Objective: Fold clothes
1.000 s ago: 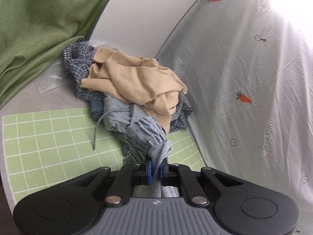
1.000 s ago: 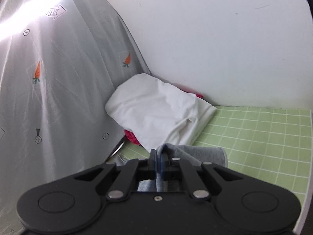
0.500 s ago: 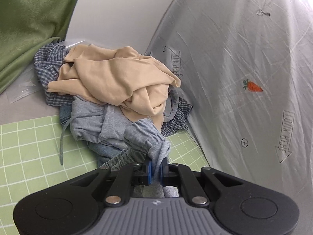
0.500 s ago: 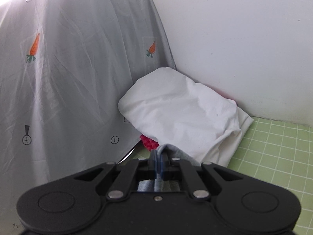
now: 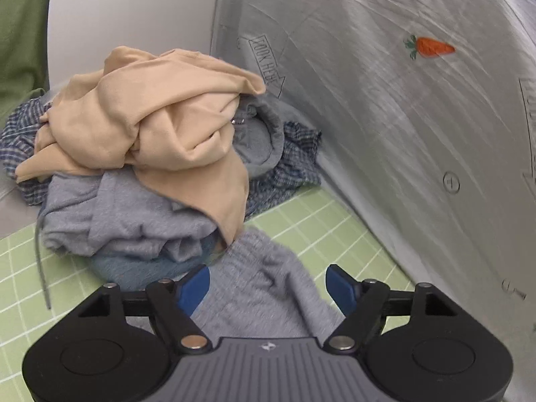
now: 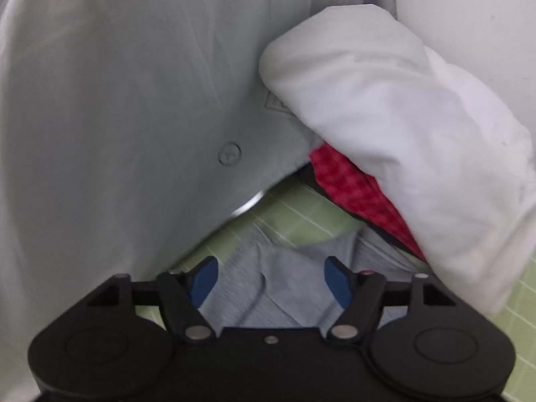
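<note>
A grey knit garment (image 5: 264,284) lies on the green grid mat (image 5: 20,268), one end between the spread fingers of my left gripper (image 5: 268,286), which is open and holds nothing. The same grey garment (image 6: 284,278) lies under my right gripper (image 6: 270,283), which is also open and empty. A heap of unfolded clothes sits behind the left gripper: a beige top (image 5: 157,127) over a grey hoodie (image 5: 117,221) and a blue checked shirt (image 5: 284,167).
A grey carrot-print sheet (image 5: 418,117) hangs along the mat's far side and fills the left of the right wrist view (image 6: 134,100). A folded white garment (image 6: 418,134) lies over a red checked one (image 6: 351,181) at the right. A green cloth (image 5: 16,50) hangs far left.
Both grippers were shut on the grey garment and have opened and let it go. The garment now lies on the mat. Both grippers moved forward, closer to the sheet and the piles.
</note>
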